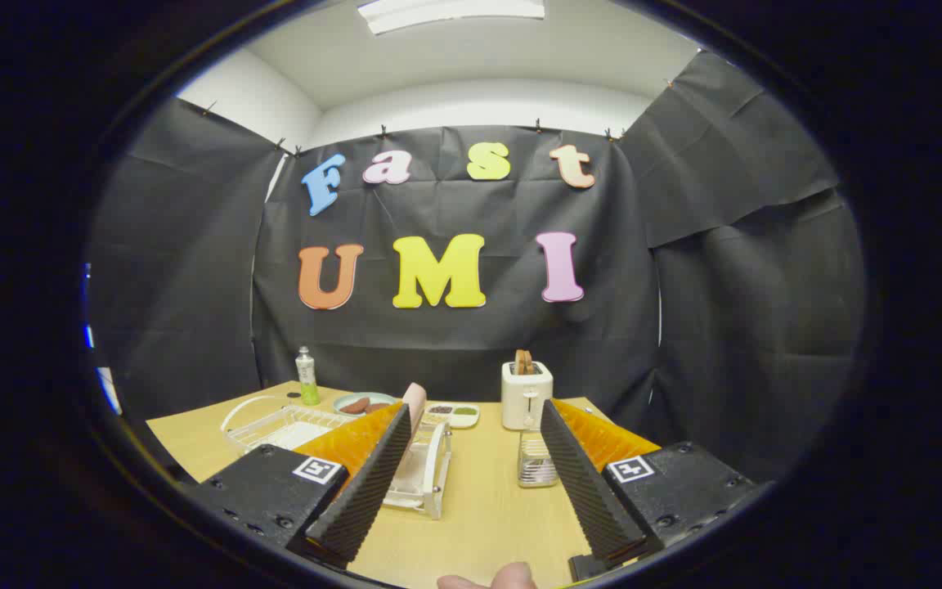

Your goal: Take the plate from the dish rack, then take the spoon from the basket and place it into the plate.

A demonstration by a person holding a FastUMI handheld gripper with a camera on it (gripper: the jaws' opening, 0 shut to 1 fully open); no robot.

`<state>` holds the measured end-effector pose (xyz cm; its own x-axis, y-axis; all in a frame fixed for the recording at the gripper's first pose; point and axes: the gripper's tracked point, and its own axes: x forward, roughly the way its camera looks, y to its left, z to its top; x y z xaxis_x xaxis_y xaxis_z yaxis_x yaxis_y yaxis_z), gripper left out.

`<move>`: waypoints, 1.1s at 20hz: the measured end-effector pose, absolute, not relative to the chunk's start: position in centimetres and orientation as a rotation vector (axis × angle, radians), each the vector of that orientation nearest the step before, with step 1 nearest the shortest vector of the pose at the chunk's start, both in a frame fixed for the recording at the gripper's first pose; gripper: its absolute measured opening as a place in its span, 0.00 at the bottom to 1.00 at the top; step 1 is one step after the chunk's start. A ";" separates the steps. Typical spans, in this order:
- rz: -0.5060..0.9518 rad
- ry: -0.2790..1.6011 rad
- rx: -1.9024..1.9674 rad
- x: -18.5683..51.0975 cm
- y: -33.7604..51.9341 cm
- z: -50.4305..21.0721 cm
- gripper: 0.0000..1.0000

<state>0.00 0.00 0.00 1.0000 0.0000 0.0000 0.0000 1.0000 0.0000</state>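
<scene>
The gripper (471, 458) is hovering over the wooden table (479, 523) with its fingers spread wide and nothing between them. Taking the white toaster (527, 396) as landmark: the dish rack (426, 470) is sitting to its left and nearer the gripper, just beyond the left finger, holding the pink plate (415, 402) upright on edge, presumably so it can be pinched by the rim. The task appears not yet begun. A small wire basket (536, 462) is standing directly in front of the toaster; I cannot make out the spoon in it. A wire tray (275, 425), a green bottle (306, 378) and a dish of food (363, 402) are lying further left. No brand or label is legible; the fingers are carrying square printed markers. A fingertip (512, 577) is showing at the near table edge.
</scene>
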 end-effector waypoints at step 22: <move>0.036 0.006 0.041 1.0 1.4 0.2 1.00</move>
<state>0.96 1.39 0.16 0.9993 0.0363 -0.0050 -0.0360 0.9985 0.0413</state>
